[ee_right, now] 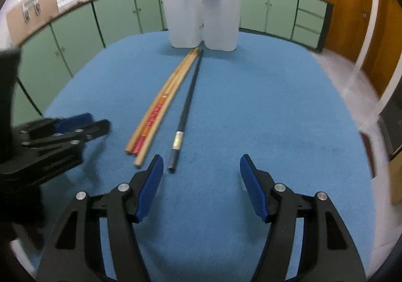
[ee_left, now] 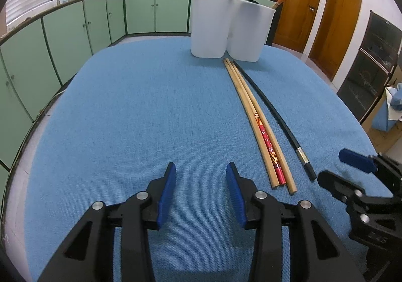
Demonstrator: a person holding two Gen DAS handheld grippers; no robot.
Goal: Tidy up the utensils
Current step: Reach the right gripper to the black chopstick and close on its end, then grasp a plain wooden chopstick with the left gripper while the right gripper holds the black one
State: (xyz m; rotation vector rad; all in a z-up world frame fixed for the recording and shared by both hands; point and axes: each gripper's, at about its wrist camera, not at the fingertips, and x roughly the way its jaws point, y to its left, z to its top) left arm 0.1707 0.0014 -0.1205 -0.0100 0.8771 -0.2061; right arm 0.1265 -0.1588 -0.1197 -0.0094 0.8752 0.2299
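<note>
Four chopsticks lie on the surface just in front of the white holders. They look light, stiff, slippery, so pinch mid-shaft. Left gripper and right gripper: fingers wide, nothing held.

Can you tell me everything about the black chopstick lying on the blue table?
The black chopstick is one long, thin, dark stick lying flat on the blue tablecloth. Near its thick end it has a shiny silver band. Its thin end points toward the two white holders and nearly reaches them. It lies just beside three other chopsticks, two plain wood-coloured and one red patterned. Neither gripper touches it; the open right gripper is nearest its thick end.
</note>
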